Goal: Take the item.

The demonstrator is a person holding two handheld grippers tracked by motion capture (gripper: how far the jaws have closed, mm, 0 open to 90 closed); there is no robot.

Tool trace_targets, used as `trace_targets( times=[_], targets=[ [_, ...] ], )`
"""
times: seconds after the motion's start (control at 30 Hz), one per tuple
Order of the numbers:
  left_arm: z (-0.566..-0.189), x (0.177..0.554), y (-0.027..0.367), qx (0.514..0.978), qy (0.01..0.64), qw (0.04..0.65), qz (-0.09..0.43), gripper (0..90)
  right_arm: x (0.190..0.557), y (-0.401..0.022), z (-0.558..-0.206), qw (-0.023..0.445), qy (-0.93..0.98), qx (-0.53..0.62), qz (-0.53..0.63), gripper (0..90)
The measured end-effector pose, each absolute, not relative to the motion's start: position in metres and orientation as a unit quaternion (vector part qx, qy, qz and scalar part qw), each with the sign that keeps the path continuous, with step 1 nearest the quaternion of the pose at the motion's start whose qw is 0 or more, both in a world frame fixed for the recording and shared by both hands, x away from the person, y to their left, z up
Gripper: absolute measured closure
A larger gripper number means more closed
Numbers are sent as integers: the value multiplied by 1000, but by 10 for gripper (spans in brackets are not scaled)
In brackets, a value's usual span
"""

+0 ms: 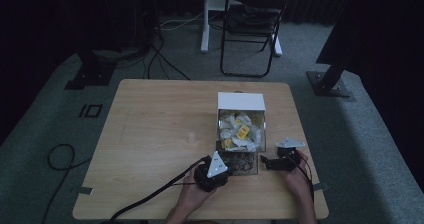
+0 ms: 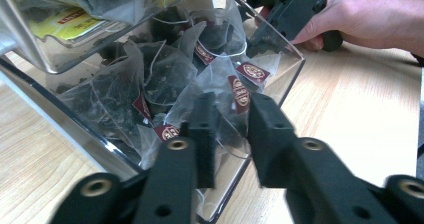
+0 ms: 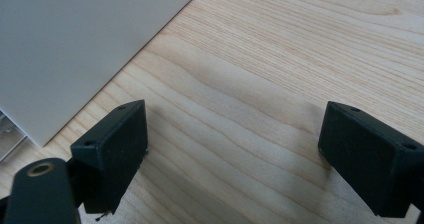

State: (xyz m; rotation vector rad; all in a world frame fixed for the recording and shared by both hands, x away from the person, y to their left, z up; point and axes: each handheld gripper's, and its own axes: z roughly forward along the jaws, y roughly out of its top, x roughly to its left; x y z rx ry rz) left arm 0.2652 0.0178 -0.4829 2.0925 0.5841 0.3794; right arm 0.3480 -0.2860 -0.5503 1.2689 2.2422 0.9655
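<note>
A clear dispenser box [image 1: 220, 134] with a white top [image 1: 241, 101] stands right of the table's middle, with white and yellow sachets [image 1: 241, 129] in its upper part. Its low front tray [image 2: 287, 79] holds several mesh pyramid tea bags with maroon tags. My left gripper [image 2: 231, 119] reaches into this tray, its jaws narrowly apart and shut on one tea bag [image 2: 222, 91]. In the high view the left gripper [image 1: 222, 166] sits at the tray's left front. My right gripper [image 3: 232, 134] is open over bare wood beside the box's white wall [image 3: 75, 49], right of the tray [image 1: 265, 163].
The wooden table [image 1: 160, 129] spreads bare to the left of the box. A person's hand [image 2: 360, 14] holds the right gripper just past the tray. A folding chair [image 1: 252, 24] and cables [image 1: 60, 159] are on the floor around the table.
</note>
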Motion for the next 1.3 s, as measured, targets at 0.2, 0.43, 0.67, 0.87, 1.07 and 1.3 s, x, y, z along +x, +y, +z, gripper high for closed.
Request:
trace_targets(
  times=[0.2,0.43,0.67,0.87,1.07,1.3],
  targets=[
    [-486,266,16,853,236,439,156,900,348,-286,-550,194,799,452,344,121],
    [-482,267,18,849,240,442,163,900,348,-286,-550,194,799,452,344,120],
    [-479,267,20,847,241,446,162,900,348,-286,-550,193,799,453,344,121],
    [-474,265,23,843,239,455,158,900,348,-286,-550,193,799,453,344,121],
    [-468,261,27,843,235,458,159,900,348,-286,-550,193,799,453,344,121],
    [-460,258,32,839,235,465,160,900,348,-286,-550,194,799,452,344,121]
  ],
)
